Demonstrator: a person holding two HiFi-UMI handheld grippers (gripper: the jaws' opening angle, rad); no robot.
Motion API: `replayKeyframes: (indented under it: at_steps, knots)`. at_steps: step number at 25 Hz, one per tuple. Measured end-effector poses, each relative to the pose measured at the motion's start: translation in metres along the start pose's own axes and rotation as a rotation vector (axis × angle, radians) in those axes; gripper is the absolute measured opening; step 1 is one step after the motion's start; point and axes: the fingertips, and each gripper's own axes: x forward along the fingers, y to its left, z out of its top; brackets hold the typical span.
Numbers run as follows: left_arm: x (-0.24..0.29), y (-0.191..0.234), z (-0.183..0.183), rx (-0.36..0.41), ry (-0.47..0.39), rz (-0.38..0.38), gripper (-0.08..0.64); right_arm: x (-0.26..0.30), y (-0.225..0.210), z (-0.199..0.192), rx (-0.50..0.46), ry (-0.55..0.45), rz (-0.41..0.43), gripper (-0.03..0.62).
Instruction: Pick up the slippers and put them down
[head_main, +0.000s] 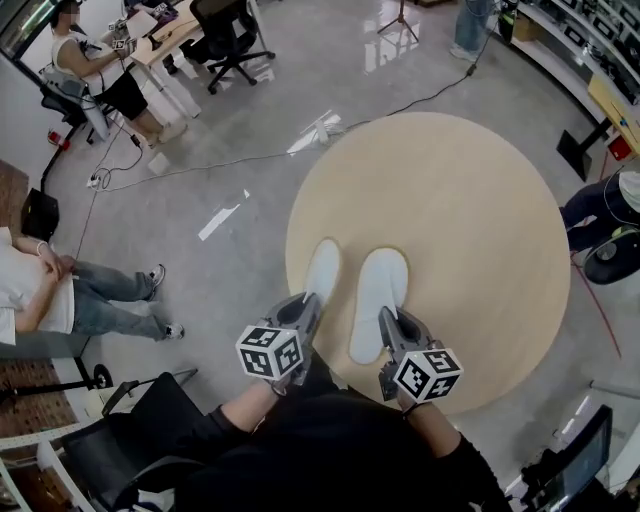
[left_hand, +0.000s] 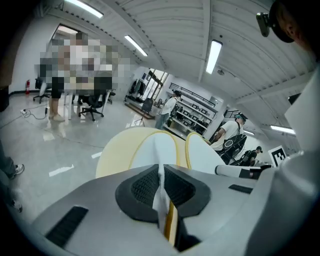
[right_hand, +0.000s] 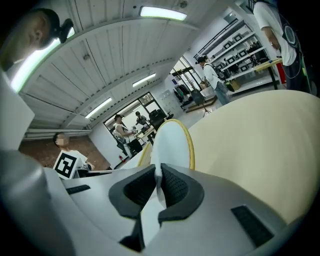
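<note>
In the head view, a round beige table (head_main: 470, 230) is seen on a grey floor (head_main: 200, 170), and two white slippers are laid side by side over its near part, toes pointed away from the person. The left slipper (head_main: 323, 268) is placed close to the table's left edge and the right slipper (head_main: 380, 295) just beside it, a narrow strip of table top being left between them. The heel end of the left slipper is met by the left gripper (head_main: 308, 302), and the heel end of the right slipper by the right gripper (head_main: 389, 320); whether the slippers are rested on the table or held slightly above it cannot be told. A seated person (head_main: 60, 295) is seen on the floor at the left. In the left gripper view, the left gripper (left_hand: 161, 172) is shown clenched on the thin heel edge of the left slipper (left_hand: 160, 147), whose yellow rim is seen between the dark pads; the right slipper (left_hand: 204, 152) is seen beside it, with the table (left_hand: 115, 152) beneath both. In the right gripper view, the right gripper (right_hand: 158, 175) is likewise shown clamped on the heel edge of the right slipper (right_hand: 171, 140), which is stretched forward with its yellow rim visible, and the table (right_hand: 255, 140) is spread out at the right.
</note>
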Motion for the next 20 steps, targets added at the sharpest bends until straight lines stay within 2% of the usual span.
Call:
replayKeyframes:
  at_steps: [2,6,10,13,17,20]
  knots:
    - [0.016,0.016,0.005,-0.020,0.038,-0.023,0.035,0.015,-0.004,0.002,0.032,0.010,-0.038,0.034]
    - [0.045,0.047,0.015,-0.044,0.089,-0.053,0.035,0.044,-0.017,0.000,0.159,0.021,-0.102,0.034]
    - [0.071,0.090,0.023,-0.062,0.123,-0.061,0.035,0.086,-0.029,-0.011,0.217,0.033,-0.159,0.034]
    - [0.088,0.118,0.023,-0.096,0.144,-0.052,0.035,0.115,-0.033,-0.024,0.235,0.074,-0.190,0.034]
    - [0.108,0.145,0.021,-0.067,0.163,-0.029,0.035,0.152,-0.037,-0.046,0.222,0.150,-0.213,0.034]
    - [0.123,0.158,0.017,-0.076,0.182,-0.012,0.035,0.175,-0.041,-0.058,0.193,0.202,-0.225,0.034]
